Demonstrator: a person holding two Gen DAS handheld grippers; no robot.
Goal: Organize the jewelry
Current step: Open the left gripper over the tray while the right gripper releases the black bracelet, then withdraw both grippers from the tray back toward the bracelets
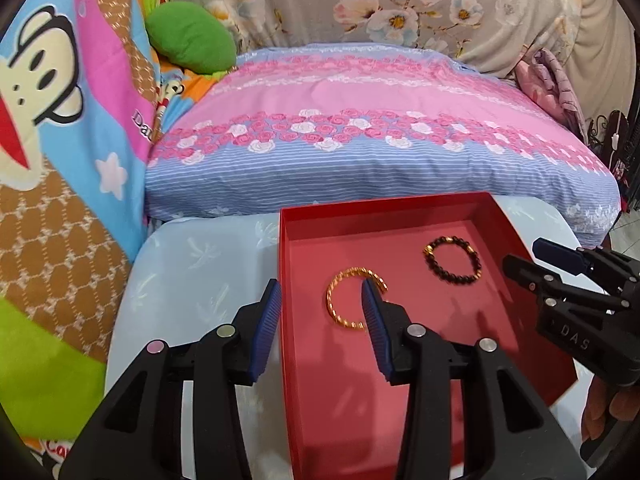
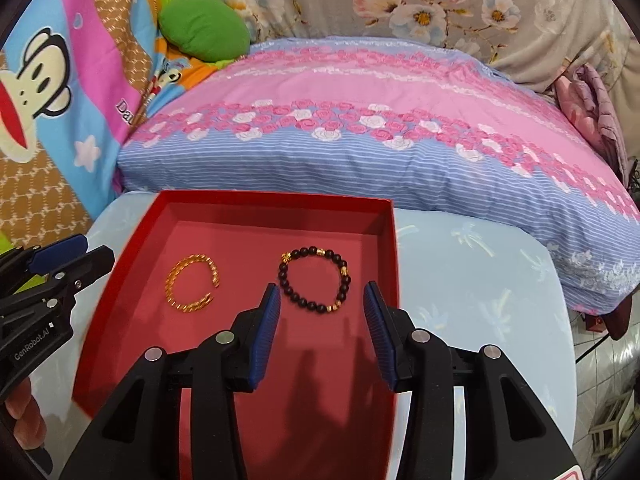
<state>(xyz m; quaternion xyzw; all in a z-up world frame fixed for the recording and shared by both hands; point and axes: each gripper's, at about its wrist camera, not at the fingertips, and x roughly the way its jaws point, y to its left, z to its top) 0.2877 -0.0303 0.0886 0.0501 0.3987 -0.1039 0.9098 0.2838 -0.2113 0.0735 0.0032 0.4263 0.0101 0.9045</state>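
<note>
Bedding fills the background: a pink and blue rose-print pillow (image 1: 360, 128) lies across the far side, a grey floral cloth (image 1: 400, 0) hangs behind it, and a green cushion (image 1: 190, 36) sits at far left. A cartoon-monkey blanket (image 1: 60, 120) covers the left side; its print shows lettering beginning "Da", the rest hidden. A tiled floor shows at the right edge of the right wrist view.

Work surface: a pale blue table (image 2: 480, 280) with a faint white pattern. A red tray (image 2: 120, 300) rests on it, open side up.

Tray contents: a gold bangle (image 2: 192, 284) lies flat on the left part of the tray floor, its gap turned right. A bead bracelet (image 2: 316, 280), dark beads with gold spacers, lies flat just right of it. The two are apart.

Left gripper (image 1: 322, 312): jaws parted, nothing held. Its right finger overlaps the bangle in the left wrist view; contact cannot be determined. Body marking reads "GenRobot.AI".

Right gripper (image 2: 318, 312): jaws parted, nothing held, positioned near side of the bracelet. Body marking reads "DAS".

A person's fingers (image 1: 608, 412) hold the right gripper handle.
</note>
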